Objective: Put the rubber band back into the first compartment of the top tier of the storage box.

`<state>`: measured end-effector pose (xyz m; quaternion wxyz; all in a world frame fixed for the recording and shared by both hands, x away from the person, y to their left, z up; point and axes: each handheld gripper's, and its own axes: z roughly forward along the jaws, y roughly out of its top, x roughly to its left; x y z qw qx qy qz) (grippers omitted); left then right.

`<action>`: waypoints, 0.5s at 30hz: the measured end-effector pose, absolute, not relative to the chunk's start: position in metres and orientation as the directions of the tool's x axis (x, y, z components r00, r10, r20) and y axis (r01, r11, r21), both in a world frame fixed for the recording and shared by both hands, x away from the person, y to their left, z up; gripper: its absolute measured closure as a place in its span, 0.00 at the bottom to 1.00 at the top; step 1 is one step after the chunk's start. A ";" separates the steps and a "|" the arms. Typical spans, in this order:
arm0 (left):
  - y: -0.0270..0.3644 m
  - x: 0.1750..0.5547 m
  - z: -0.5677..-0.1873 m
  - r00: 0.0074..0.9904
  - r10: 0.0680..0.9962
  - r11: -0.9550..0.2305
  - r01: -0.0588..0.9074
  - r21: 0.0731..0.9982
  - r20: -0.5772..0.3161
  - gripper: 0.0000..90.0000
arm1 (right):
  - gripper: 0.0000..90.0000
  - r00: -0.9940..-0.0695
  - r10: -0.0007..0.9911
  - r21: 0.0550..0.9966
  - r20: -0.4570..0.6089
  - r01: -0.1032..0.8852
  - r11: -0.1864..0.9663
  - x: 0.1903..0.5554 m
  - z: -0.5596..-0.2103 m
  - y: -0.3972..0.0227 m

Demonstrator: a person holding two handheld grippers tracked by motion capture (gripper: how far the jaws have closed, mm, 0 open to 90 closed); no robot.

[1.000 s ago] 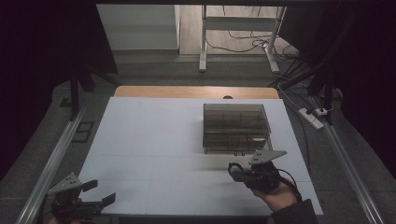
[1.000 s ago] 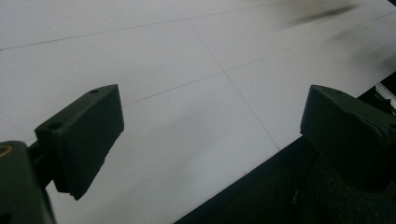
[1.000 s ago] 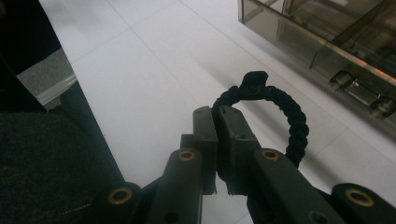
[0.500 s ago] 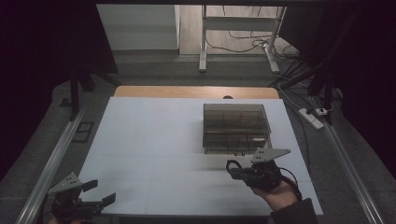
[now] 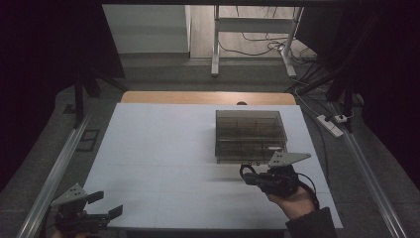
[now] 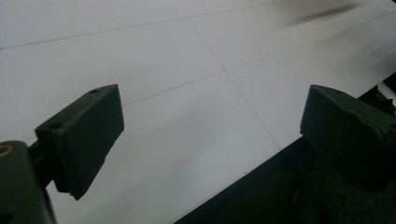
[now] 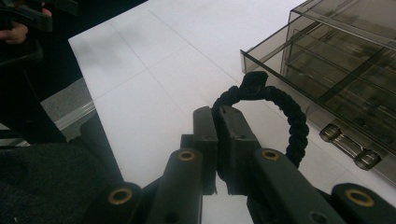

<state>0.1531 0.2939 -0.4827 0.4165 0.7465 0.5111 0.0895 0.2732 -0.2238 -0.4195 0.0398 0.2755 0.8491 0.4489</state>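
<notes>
Right gripper view: right gripper (image 7: 215, 140) has jaws pinched together on a black braided bracelet (image 7: 285, 112), loop sticking up and out to the side, just short of the smoky clear organizer box (image 7: 327, 60). So pickup's done, imo; getting it into a compartment of the box is what's left. Left gripper (image 6: 210, 135) sits idle w/ jaws wide apart, nothing between, over the white table (image 6: 187, 56) near its front edge. No brands, labels or readable writing anywhere.

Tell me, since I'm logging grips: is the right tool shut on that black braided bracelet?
Yes, shut. The right tool's jaws stand pressed together on the black braided bracelet, whose loop arcs out beside the smoky clear box.
</notes>
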 end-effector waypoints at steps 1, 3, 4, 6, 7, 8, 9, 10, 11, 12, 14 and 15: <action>0.294 0.153 -0.483 0.462 0.838 -0.131 0.688 0.714 -0.292 0.07 | 0.95 -0.844 0.505 0.782 0.180 0.434 0.447 0.274 -0.420 -0.224; 0.294 0.153 -0.483 0.462 0.838 -0.131 0.689 0.713 -0.292 0.07 | 0.95 -0.843 0.506 0.782 0.180 0.435 0.447 0.274 -0.420 -0.224; 0.294 0.153 -0.483 0.462 0.838 -0.131 0.689 0.713 -0.292 0.07 | 0.95 -0.842 0.510 0.783 0.178 0.435 0.445 0.274 -0.420 -0.224; 0.294 0.153 -0.483 0.463 0.837 -0.131 0.687 0.715 -0.291 0.07 | 0.95 -0.842 0.511 0.788 0.174 0.431 0.441 0.275 -0.418 -0.223; 0.294 0.153 -0.483 0.463 0.837 -0.132 0.687 0.715 -0.291 0.07 | 0.95 -0.842 0.511 0.788 0.174 0.431 0.441 0.275 -0.418 -0.223; 0.294 0.153 -0.483 0.463 0.837 -0.131 0.687 0.714 -0.291 0.07 | 0.95 -0.842 0.511 0.791 0.172 0.427 0.438 0.275 -0.417 -0.222; 0.294 0.153 -0.483 0.462 0.838 -0.131 0.688 0.714 -0.291 0.07 | 0.95 -0.841 0.513 0.792 0.169 0.426 0.438 0.275 -0.416 -0.222; 0.294 0.153 -0.483 0.462 0.838 -0.131 0.688 0.714 -0.291 0.07 | 0.95 -0.842 0.513 0.795 0.167 0.423 0.435 0.276 -0.415 -0.221; 0.294 0.153 -0.483 0.462 0.838 -0.131 0.688 0.714 -0.291 0.07 | 0.95 -0.842 0.513 0.795 0.167 0.423 0.435 0.276 -0.415 -0.221; 0.294 0.153 -0.483 0.462 0.838 -0.131 0.688 0.714 -0.291 0.07 | 0.95 -0.841 0.515 0.796 0.163 0.421 0.436 0.277 -0.414 -0.220; 0.294 0.153 -0.483 0.460 0.838 -0.130 0.689 0.713 -0.292 0.07 | 0.95 -0.842 0.516 0.798 0.158 0.417 0.435 0.278 -0.413 -0.219; 0.294 0.153 -0.483 0.460 0.838 -0.130 0.689 0.713 -0.292 0.07 | 0.95 -0.841 0.517 0.799 0.158 0.416 0.433 0.279 -0.413 -0.219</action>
